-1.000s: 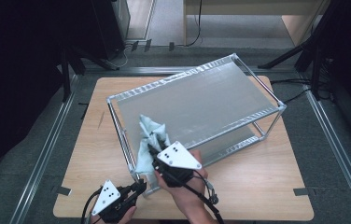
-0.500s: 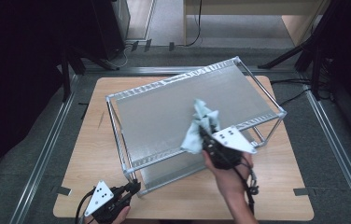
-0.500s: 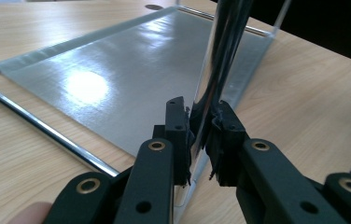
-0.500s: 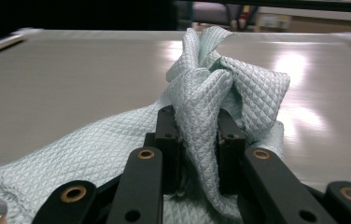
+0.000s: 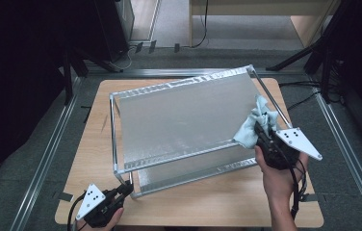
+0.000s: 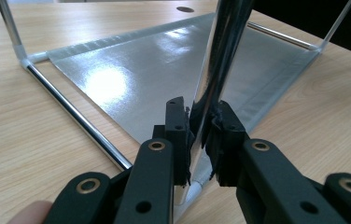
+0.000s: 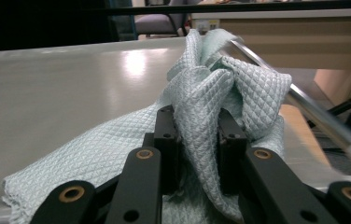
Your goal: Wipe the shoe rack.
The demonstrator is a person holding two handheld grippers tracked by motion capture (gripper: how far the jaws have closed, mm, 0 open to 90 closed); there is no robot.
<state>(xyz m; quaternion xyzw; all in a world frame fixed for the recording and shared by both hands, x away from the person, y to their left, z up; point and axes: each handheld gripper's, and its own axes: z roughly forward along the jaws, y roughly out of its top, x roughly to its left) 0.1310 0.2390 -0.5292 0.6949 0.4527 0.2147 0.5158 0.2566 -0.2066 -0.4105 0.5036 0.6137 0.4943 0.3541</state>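
on the wooden table [image 5: 217,207], high view: a metal rack [image 5: 184,120] stands with its upper shelf facing the camera. my right gripper [image 5: 261,131] sits at the rack's right edge, its jaws clamped on a pale green cloth [image 5: 253,124] that lies bunched on the upper shelf beside the right rail. my left gripper [image 5: 125,188] is at the near left corner of the rack, at the foot of the corner post.

left gripper view: my left gripper [image 6: 201,135] has its jaws closed on the rack's upright chrome post [image 6: 220,60]; the lower shelf [image 6: 164,79] spreads out behind it, just above the tabletop.

right gripper view: my right gripper [image 7: 197,140] pinches a fold of the quilted cloth [image 7: 211,88] between its pads. the rest of the cloth trails left over the shelf surface, and the chrome rail [image 7: 313,116] runs past on the right.
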